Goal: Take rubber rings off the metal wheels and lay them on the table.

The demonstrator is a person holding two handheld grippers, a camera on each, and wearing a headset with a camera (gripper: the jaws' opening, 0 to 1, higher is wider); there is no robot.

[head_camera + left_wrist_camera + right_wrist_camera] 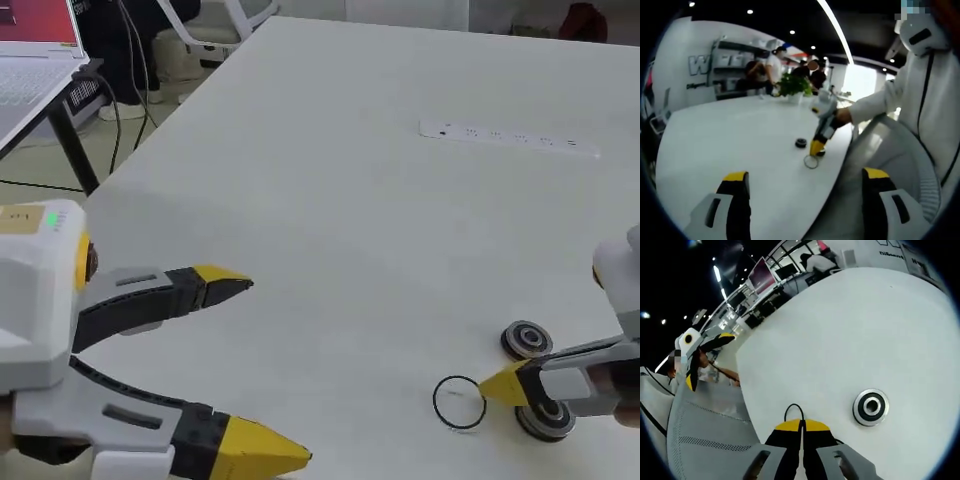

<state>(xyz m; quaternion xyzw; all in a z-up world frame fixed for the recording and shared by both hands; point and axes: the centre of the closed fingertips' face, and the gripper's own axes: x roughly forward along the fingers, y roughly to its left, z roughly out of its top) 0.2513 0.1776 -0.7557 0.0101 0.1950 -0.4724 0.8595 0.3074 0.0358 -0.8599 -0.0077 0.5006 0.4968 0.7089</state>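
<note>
Currently we note the right gripper (488,384) with its jaws pressed together, tips touching the rubber ring (437,400), which lies flat on the table (340,180). We cannot tell whether they pinch it. The far metal wheel (526,340) and near metal wheel (548,420) sit just beside it. The left gripper (278,372) gapes wide, empty.

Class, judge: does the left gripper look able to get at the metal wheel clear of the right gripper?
Probably yes: the left gripper is open, bare table lies between it and that wheel, and the right gripper, shut, sits nearer the other wheel.
</note>
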